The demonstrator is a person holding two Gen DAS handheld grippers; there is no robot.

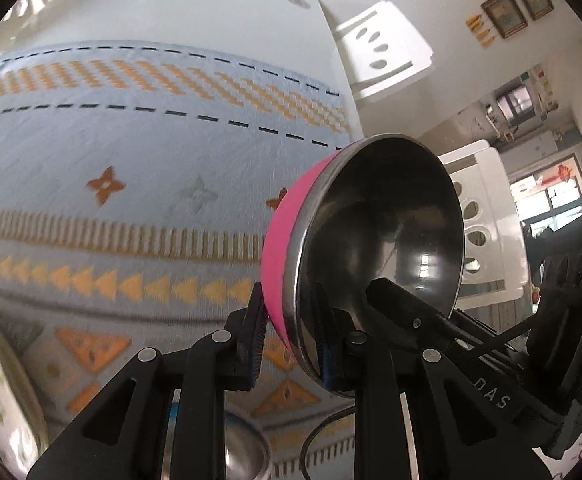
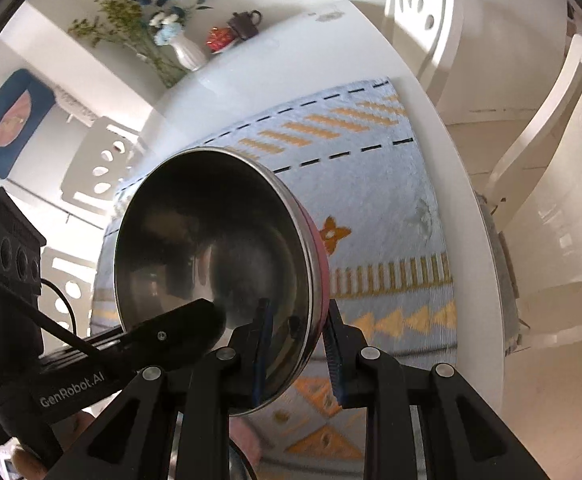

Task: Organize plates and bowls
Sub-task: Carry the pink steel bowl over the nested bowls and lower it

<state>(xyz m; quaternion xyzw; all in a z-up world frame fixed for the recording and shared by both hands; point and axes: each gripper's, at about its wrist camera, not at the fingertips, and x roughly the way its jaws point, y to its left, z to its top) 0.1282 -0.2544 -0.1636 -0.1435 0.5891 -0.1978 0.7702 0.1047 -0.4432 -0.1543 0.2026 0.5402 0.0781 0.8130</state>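
A bowl [image 1: 391, 232], pink outside and shiny steel inside, hangs tilted on its side above the patterned cloth. My left gripper [image 1: 291, 320] is shut on its rim, one pad on the pink wall and one inside. In the right wrist view my right gripper [image 2: 299, 340] is shut on the rim of the same bowl [image 2: 211, 248] in the same way. A finger of the other gripper reaches into the bowl in each view, the right gripper's finger [image 1: 403, 312] and the left gripper's finger [image 2: 179, 328]. Below my left gripper, part of another steel bowl [image 1: 243, 452] shows.
A light blue cloth [image 1: 131, 160] with orange patterns covers the near part of a white table [image 2: 475, 208]. White chairs [image 2: 551, 152] stand around it. A white vase of flowers [image 2: 187, 50], a dark teapot [image 2: 247, 24] and a red item sit at the table's far end.
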